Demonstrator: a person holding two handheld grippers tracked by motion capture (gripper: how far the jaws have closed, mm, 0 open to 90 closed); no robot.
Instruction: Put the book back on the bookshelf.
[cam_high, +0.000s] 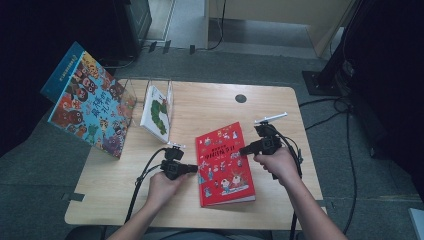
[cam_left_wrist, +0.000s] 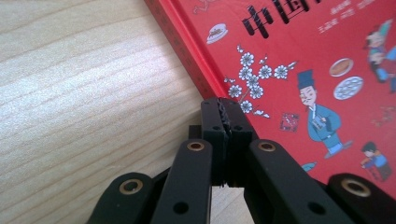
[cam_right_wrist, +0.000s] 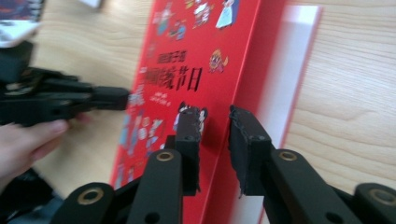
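While pressed together with nothing between the jaws, left gripper (cam_left_wrist: 225, 123) sits at the spine edge of the red book (cam_high: 224, 165), tips over the cover's 9 o'clock side. Right gripper (cam_right_wrist: 215, 122), jaws spread, straddles the opposite edge at 3 o'clock, one jaw above the cover. Book flat on the table (cam_high: 110, 185), near centre toward 6 o'clock. Farther out at 10 o'clock: a white book (cam_high: 156, 116) in a clear stand, a big colourful book (cam_high: 89, 100) leaning beside it.
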